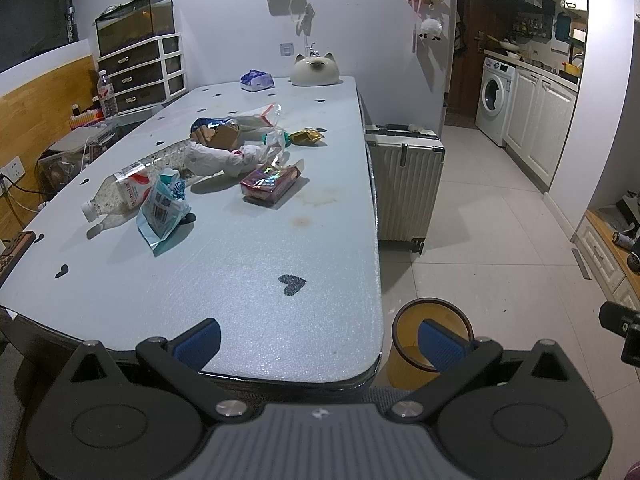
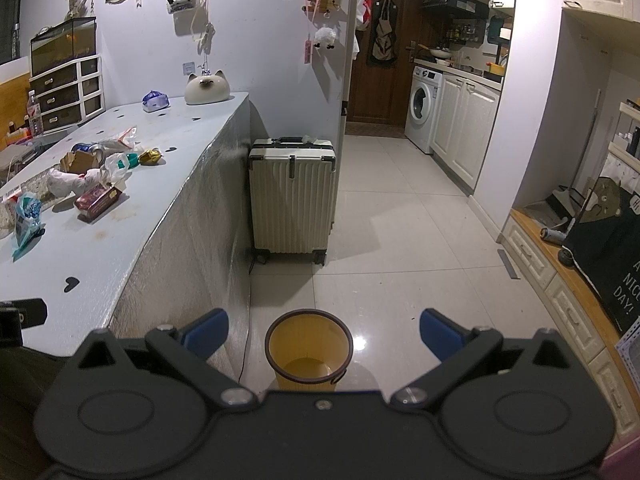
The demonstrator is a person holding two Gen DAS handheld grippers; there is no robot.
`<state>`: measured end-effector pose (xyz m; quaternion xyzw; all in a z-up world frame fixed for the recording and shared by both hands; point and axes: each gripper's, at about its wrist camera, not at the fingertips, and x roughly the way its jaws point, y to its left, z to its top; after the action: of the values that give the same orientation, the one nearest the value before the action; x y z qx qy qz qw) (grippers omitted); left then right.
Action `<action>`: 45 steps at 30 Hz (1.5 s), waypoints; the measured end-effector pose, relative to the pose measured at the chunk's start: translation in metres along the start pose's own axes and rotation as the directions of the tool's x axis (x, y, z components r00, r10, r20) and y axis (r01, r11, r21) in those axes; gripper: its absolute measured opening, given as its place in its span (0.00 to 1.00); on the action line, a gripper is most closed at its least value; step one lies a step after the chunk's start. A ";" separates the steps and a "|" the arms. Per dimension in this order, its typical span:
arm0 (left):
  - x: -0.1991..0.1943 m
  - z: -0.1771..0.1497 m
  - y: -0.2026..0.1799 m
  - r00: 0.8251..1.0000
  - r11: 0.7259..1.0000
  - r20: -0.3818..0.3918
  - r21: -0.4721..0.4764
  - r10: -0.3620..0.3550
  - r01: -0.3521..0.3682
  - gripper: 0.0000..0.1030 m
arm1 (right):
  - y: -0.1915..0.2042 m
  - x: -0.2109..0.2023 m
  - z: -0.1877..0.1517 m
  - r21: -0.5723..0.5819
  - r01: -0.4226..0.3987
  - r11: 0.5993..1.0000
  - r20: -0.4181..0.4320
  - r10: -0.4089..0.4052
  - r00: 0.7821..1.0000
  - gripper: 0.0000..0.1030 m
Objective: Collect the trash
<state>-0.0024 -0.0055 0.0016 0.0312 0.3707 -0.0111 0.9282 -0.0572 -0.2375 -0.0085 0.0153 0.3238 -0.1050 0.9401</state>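
Collection not begun: left gripper [image 1: 320, 340] and right gripper [image 2: 324, 334] both spread and empty, crumpled wrappers and clear plastic bottle [image 1: 120, 192] littering the pale table [image 1: 240, 300] at eleven o'clock, round yellow bin [image 2: 309, 350] apparently empty.

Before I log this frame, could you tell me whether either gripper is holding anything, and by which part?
Nothing is held. The left gripper and the right gripper are both open and empty; the trash sits untouched on the table.
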 end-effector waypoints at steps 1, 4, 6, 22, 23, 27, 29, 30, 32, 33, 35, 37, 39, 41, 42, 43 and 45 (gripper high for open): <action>0.000 0.000 0.000 1.000 1.000 0.000 0.000 -0.001 0.001 1.00 | 0.000 0.000 0.000 0.000 0.000 1.000 0.000 0.000 1.000 1.00; 0.000 0.000 0.000 1.000 1.000 0.000 0.000 -0.001 0.001 1.00 | 0.000 0.000 0.000 0.000 0.000 1.000 0.000 0.000 1.000 1.00; 0.000 0.000 0.000 1.000 1.000 0.001 0.000 -0.001 0.001 1.00 | -0.001 0.000 0.000 0.000 0.000 1.000 0.000 0.000 1.000 1.00; 0.000 0.000 0.000 1.000 1.000 0.001 0.000 -0.001 0.001 1.00 | -0.003 0.002 -0.001 0.002 -0.001 1.000 -0.003 0.001 1.000 1.00; 0.000 0.000 0.000 1.000 1.000 0.002 0.000 -0.001 0.001 1.00 | -0.003 0.002 -0.001 0.002 -0.001 1.000 -0.003 0.001 1.000 1.00; -0.001 0.001 -0.003 1.000 1.000 0.002 0.001 -0.003 0.003 1.00 | -0.004 0.002 -0.003 0.003 -0.002 1.000 -0.006 0.002 1.000 1.00; 0.001 0.003 -0.005 1.000 1.000 0.002 0.000 -0.004 0.004 1.00 | -0.004 0.000 -0.001 0.003 -0.002 1.000 -0.004 0.002 1.000 1.00; 0.002 0.004 -0.006 1.000 1.000 0.003 -0.002 -0.005 0.005 1.00 | -0.004 0.000 -0.001 0.004 -0.002 1.000 -0.003 0.002 1.000 1.00; 0.003 0.007 -0.008 1.000 1.000 0.003 0.000 -0.007 0.007 1.00 | -0.005 0.001 -0.001 0.008 -0.005 1.000 0.007 0.005 1.000 1.00; 0.006 0.008 -0.010 1.000 1.000 0.006 0.002 -0.007 0.007 1.00 | -0.005 0.002 -0.001 0.009 -0.009 1.000 0.013 0.009 1.000 1.00; 0.013 0.009 -0.011 1.000 1.000 0.008 -0.001 -0.002 0.002 1.00 | -0.006 0.008 0.000 0.013 -0.018 1.000 0.024 0.018 1.000 1.00; 0.020 0.008 -0.009 1.000 1.000 0.010 -0.011 -0.003 0.003 1.00 | -0.005 0.014 0.001 0.012 -0.017 1.000 0.035 0.017 0.999 1.00; 0.028 0.009 -0.005 1.000 1.000 0.011 -0.025 -0.002 0.003 1.00 | -0.004 0.019 0.002 0.012 -0.016 1.000 0.052 0.016 0.999 1.00; 0.035 0.011 -0.001 1.000 0.999 0.016 -0.040 0.004 -0.003 1.00 | -0.003 0.026 0.004 0.010 -0.008 1.000 0.069 0.008 0.998 1.00; 0.038 0.012 0.001 1.000 0.999 0.019 -0.045 0.009 -0.008 1.00 | -0.002 0.029 0.006 0.010 -0.006 1.000 0.078 0.005 0.997 1.00; 0.042 0.014 0.004 0.999 0.998 0.027 -0.052 0.019 -0.018 1.00 | -0.001 0.031 0.007 0.011 -0.004 1.000 0.088 0.003 0.996 1.00; 0.050 0.018 0.013 0.998 0.997 0.041 -0.069 0.040 -0.037 1.00 | 0.003 0.038 0.013 0.008 -0.008 1.000 0.113 0.007 0.994 1.00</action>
<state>0.0472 0.0059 -0.0191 0.0065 0.3503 0.0189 0.9364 -0.0198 -0.2433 -0.0216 0.0142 0.2696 -0.1035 0.9573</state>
